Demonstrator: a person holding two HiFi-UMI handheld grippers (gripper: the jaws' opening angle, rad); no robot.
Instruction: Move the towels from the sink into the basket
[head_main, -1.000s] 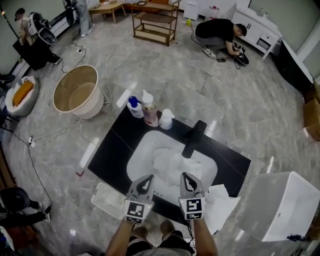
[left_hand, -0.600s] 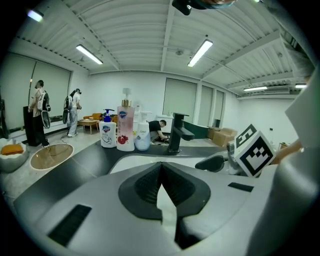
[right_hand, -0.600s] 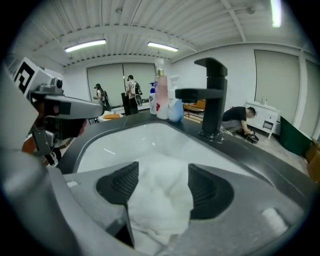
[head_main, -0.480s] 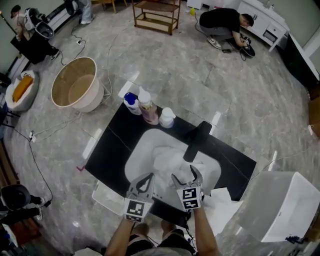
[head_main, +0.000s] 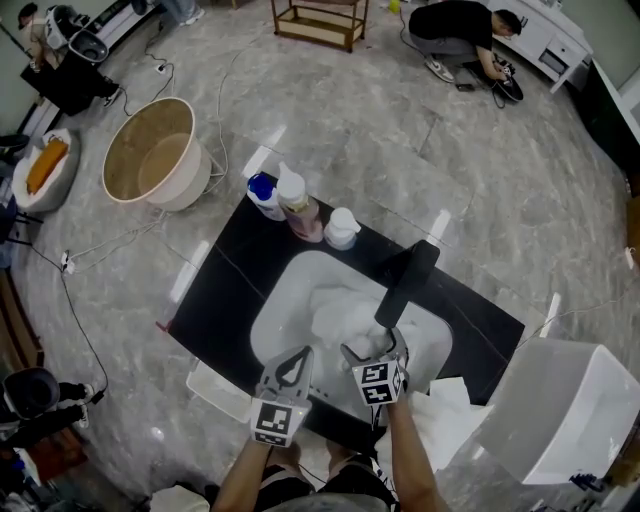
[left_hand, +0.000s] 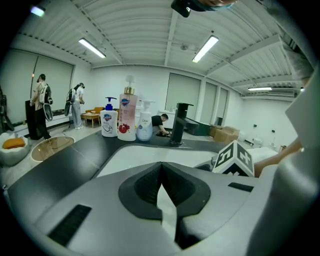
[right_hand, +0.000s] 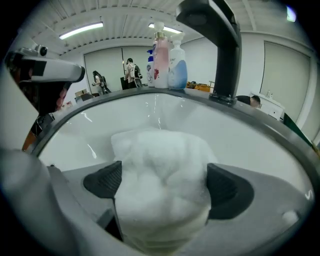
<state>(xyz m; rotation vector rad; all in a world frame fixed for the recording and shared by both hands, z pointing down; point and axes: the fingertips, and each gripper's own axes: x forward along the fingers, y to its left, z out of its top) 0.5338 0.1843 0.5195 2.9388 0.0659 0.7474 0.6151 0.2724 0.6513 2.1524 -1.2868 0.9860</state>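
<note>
A heap of white towels (head_main: 345, 315) lies in the white sink (head_main: 275, 310). My right gripper (head_main: 370, 347) reaches down into the basin beside the black faucet (head_main: 405, 285). Its jaws have just been opening and stand wide on either side of a fluffy towel (right_hand: 160, 175), the dark pads (right_hand: 102, 180) flanking it. My left gripper (head_main: 290, 365) hovers at the sink's near rim, tips together, nothing between them (left_hand: 161, 182). The white basket (head_main: 560, 410) stands to the right of the counter.
Three soap bottles (head_main: 300, 205) stand on the black counter (head_main: 220, 290) behind the sink. White cloth (head_main: 440, 420) lies between counter and basket. A beige tub (head_main: 150, 155) sits on the floor at far left. A person (head_main: 455, 25) crouches in the distance.
My right gripper has dropped from the counter's near edge into the basin and gone from shut to wide open around a towel. The left gripper has sunk slightly.
</note>
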